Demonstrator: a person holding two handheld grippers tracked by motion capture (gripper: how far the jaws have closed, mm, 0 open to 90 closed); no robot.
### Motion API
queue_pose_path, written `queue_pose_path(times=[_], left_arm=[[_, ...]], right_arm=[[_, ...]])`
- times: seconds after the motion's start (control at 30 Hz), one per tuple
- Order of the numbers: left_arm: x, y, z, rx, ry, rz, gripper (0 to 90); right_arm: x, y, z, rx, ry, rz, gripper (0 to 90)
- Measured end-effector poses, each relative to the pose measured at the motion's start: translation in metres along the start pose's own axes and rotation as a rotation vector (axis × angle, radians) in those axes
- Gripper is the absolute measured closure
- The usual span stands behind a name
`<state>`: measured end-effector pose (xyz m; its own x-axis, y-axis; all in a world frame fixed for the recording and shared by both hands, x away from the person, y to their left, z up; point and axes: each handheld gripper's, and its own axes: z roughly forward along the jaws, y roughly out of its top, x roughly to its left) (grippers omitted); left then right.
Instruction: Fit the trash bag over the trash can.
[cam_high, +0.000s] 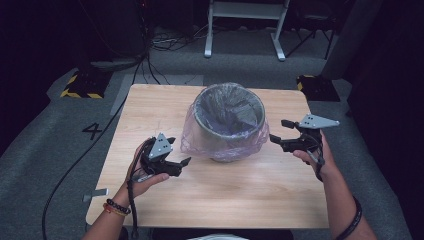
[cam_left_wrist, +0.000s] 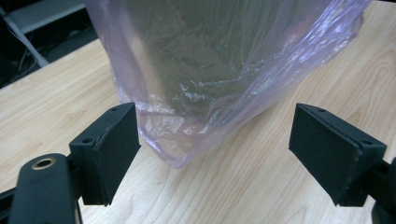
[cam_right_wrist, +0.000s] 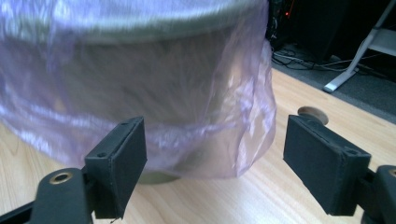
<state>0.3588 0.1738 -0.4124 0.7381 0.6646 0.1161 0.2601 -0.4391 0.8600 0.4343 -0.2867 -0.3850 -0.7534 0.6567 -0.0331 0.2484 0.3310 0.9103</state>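
Observation:
A grey round bin (cam_high: 229, 122) stands on the wooden table (cam_high: 150, 110), lined with a thin purple plastic bag (cam_high: 200, 142) whose edge hangs down over the outside. My left gripper (cam_high: 181, 166) hovers open just left of the bin, its jaws pointing at the bag's lower hem (cam_left_wrist: 187, 140). On the other side my right gripper (cam_high: 281, 131) is open too, close to the bin's right wall. In the right gripper view the bag (cam_right_wrist: 140, 93) drapes over the bin's rim (cam_right_wrist: 140, 21) ahead of the jaws. Nothing is between either pair of jaws.
The table's near half (cam_high: 225, 195) is bare wood. Beyond the far edge lie cables (cam_high: 170, 42) and a white metal stand (cam_high: 245, 30) on grey carpet. A yellow-black striped block (cam_high: 82, 85) sits at the far left, another (cam_high: 315, 85) at the far right.

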Motion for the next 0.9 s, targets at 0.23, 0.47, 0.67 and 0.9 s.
queue_pose_path(times=[0.23, 0.47, 0.67, 0.9], left_arm=[[0.004, -0.022, 0.007, 0.070, -0.005, -0.030, 15.7], [0.000, -0.044, 0.028, 0.155, -0.051, -0.045, 15.8], [-0.001, -0.057, 0.038, 0.195, -0.078, -0.049, 16.0], [-0.002, -0.071, 0.044, 0.223, -0.090, -0.057, 16.1]], right_arm=[[0.000, 0.016, -0.001, -0.031, 0.013, -0.010, 21.3], [0.001, 0.030, 0.001, -0.041, 0.043, -0.022, 21.4], [0.001, 0.045, 0.003, -0.047, 0.065, -0.034, 21.0], [0.007, 0.074, 0.012, -0.039, 0.064, -0.073, 20.4]])
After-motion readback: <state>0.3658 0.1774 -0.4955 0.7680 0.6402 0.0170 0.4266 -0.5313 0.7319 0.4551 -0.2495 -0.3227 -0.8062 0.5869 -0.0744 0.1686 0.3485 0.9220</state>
